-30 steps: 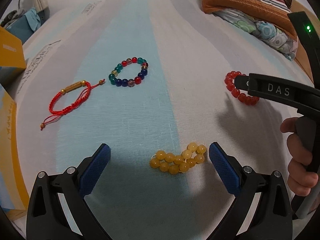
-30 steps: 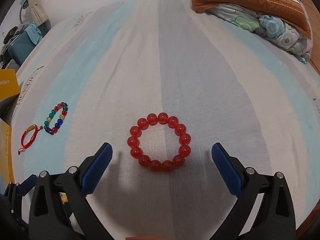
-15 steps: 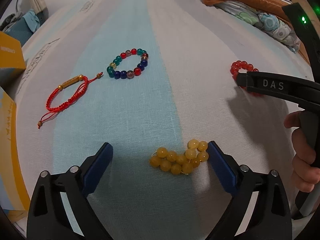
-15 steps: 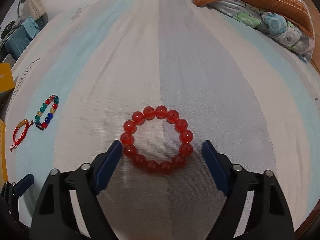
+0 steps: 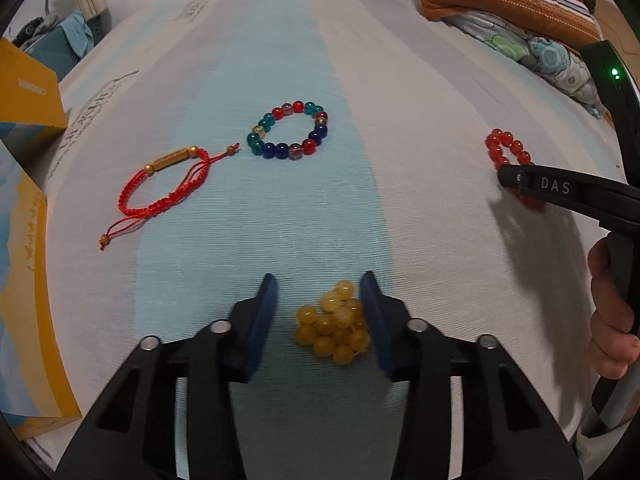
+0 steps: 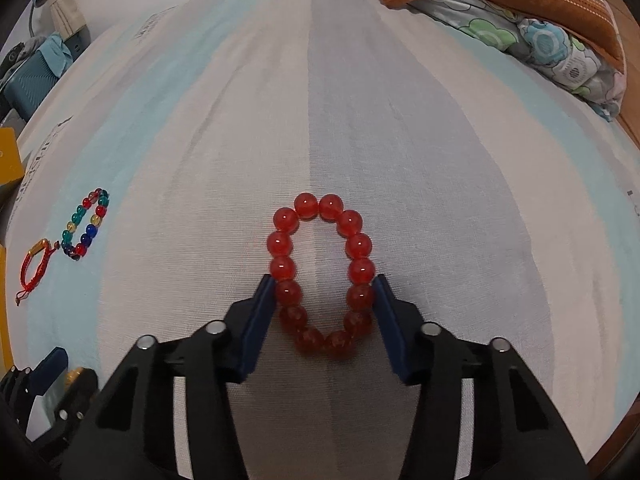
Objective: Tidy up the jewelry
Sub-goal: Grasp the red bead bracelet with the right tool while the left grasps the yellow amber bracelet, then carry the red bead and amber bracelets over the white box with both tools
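Note:
A yellow bead bracelet (image 5: 333, 325) lies bunched on the striped sheet between the blue pads of my left gripper (image 5: 319, 296); the right pad touches it, the left pad stands a little off. A red bead bracelet (image 6: 321, 276) is squeezed into an oval between the pads of my right gripper (image 6: 323, 295), both pads touching beads. It also shows in the left wrist view (image 5: 507, 157), partly behind the right gripper's finger (image 5: 560, 190). A multicoloured bead bracelet (image 5: 289, 130) and a red cord bracelet (image 5: 162, 186) lie further left.
Yellow and blue boxes (image 5: 24, 92) stand along the left edge. Folded quilts and a pillow (image 6: 520, 12) are piled at the far right. A hand (image 5: 612, 312) holds the right gripper's handle. The bed's wooden edge (image 6: 628, 128) runs at right.
Both grippers have closed in from wide open. The left pads now bracket the bunched yellow beads; the right pads now press the red bracelet from round into an oval.

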{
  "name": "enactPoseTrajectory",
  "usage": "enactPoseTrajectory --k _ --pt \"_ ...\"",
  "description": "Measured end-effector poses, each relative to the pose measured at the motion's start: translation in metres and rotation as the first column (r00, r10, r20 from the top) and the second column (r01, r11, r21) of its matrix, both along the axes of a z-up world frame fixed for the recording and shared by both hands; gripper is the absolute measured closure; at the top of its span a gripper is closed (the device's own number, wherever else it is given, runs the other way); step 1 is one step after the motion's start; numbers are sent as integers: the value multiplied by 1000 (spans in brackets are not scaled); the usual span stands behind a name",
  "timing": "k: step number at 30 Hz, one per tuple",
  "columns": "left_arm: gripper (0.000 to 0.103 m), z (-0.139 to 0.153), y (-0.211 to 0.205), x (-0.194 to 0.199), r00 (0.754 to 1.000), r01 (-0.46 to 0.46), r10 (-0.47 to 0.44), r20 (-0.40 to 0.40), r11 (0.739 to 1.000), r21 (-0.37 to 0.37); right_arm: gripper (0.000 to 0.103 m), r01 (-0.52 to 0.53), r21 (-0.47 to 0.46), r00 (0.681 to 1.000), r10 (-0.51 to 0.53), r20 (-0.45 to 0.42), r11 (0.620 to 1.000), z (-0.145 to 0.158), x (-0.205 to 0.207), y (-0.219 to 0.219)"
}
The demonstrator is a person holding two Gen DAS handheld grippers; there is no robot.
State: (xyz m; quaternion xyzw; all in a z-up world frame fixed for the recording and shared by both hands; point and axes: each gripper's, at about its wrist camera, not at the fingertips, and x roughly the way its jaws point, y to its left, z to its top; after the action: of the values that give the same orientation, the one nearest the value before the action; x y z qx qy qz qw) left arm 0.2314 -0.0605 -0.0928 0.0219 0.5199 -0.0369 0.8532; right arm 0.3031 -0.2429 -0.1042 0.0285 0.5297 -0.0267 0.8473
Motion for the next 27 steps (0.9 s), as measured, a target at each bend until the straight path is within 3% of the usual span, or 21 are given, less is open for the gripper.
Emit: enactPoseTrajectory --k 5,8,10,13,14,15,27 --pt "89 1 10 2 1000 -10 9 -12 1000 -15 66 1 -15 1000 -1 1 1000 1 1 -1" --pt "94 4 15 1 1000 -3 2 -15 999 -33 70 7 -21 1000 -7 3 1000 1 0 -1" --pt "94 4 16 1 1000 0 -1 -15 999 -37 77 7 -24 1000 -6 5 1000 1 0 -1" --pt "94 5 16 0 1000 3 -3 -14 999 -39 78 13 -18 1000 -13 11 1000 2 -1 -3" --pt "94 6 16 -1 1000 4 -4 -13 999 -41 89 15 -17 1000 -15 12 1000 3 -2 -3" --pt "94 6 16 -2 1000 4 -5 -13 999 -42 90 21 -22 1000 -21 12 1000 3 -2 -4" --pt "94 19 20 -9 1000 10 -9 11 998 -67 90 44 4 998 -44 44 999 11 -7 -9"
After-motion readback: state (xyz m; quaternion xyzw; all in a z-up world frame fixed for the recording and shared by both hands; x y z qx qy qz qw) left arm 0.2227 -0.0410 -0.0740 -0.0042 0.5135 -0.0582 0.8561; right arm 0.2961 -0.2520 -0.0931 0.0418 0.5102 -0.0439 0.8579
